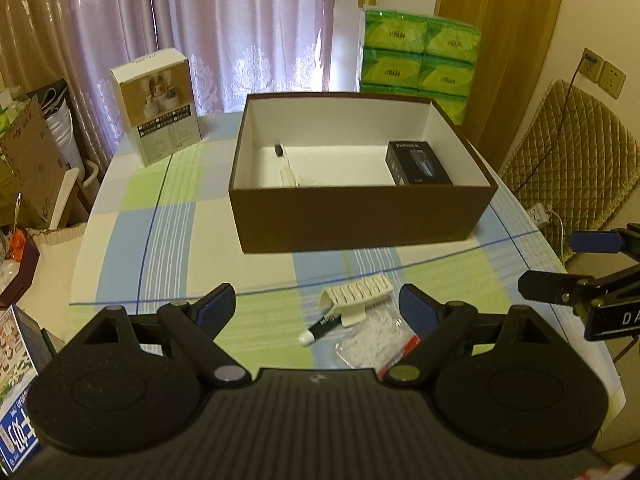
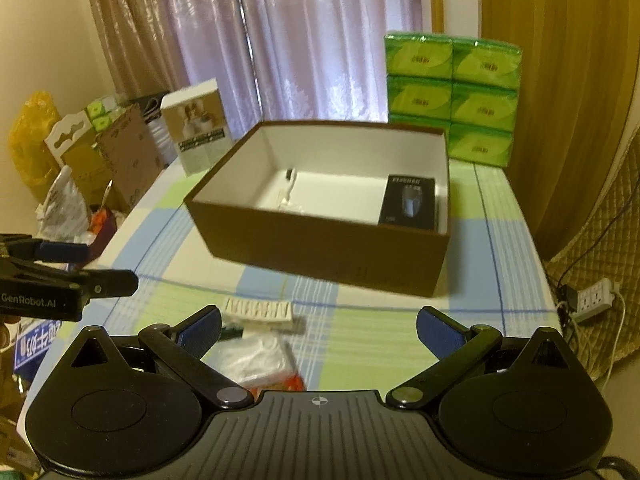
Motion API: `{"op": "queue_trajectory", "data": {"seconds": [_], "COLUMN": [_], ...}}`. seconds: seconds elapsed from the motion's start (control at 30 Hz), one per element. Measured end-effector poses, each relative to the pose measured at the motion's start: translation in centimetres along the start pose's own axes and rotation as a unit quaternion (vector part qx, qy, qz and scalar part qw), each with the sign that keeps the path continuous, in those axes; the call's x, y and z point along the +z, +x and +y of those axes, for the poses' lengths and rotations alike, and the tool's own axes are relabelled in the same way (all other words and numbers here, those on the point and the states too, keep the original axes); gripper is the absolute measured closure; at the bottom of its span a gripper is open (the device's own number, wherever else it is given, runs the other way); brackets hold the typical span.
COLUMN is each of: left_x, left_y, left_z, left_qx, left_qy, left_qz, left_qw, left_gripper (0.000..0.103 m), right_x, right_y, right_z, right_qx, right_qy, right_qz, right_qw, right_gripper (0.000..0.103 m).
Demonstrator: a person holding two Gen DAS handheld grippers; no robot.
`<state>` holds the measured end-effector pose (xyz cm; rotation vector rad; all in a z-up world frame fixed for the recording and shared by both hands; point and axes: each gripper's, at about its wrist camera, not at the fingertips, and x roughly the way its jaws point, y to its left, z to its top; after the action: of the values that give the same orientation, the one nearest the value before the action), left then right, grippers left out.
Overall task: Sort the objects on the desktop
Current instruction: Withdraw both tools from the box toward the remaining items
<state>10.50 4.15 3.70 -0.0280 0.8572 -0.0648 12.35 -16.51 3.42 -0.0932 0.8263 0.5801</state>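
Left gripper (image 1: 318,306) jaws wide, empty; white clip (image 1: 356,300), marker (image 1: 322,326) and bag (image 1: 372,344) lie between them on the table (image 1: 180,248), marker axis 2–8 o'clock. Right gripper (image 2: 318,326) wide, empty, farther. Box (image 1: 360,220) at 12

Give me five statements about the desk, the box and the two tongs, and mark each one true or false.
1. The brown box is open at the top. True.
2. A black carton lies inside the box. True.
3. The left tongs grip the black marker. False: they are open, and the marker lies on the tablecloth.
4. The white ribbed clip is inside the box. False: it lies on the cloth in front of the box.
5. The right tongs are open and hold nothing. True.
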Motion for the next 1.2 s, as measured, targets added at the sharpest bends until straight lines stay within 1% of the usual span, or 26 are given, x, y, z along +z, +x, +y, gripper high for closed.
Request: {"op": "queue_trajectory", "data": {"seconds": [0.33,0.6,0.87,1.2], "left_x": [-2.1,-3.1,-4.1,-6.3], "left_y": [0.4,0.8,1.8,3.6], "left_z": [-0.5,-0.6,-0.3,0.5], "left_qx": [0.001,0.008,0.013,0.019], "left_qy": [0.000,0.000,-0.004,-0.009], "left_qz": [0.024,0.039,0.058,0.087], "left_qw": [0.9997,0.9992,0.9982,0.9960], "left_gripper": [0.016,0.016,0.016,0.016], "right_x": [-2.1,-3.4,-4.7,-6.5], "right_y": [0.4,1.2,2.4,4.3], "right_z": [0.6,0.8,1.2,1.7], "right_qx": [0.005,0.002,0.008,0.022], "right_qy": [-0.007,-0.010,-0.014,-0.029], "right_qz": [0.021,0.039,0.060,0.080], "right_qw": [1.000,0.999,0.998,0.996], "right_gripper": [0.002,0.002,0.002,0.002]}}
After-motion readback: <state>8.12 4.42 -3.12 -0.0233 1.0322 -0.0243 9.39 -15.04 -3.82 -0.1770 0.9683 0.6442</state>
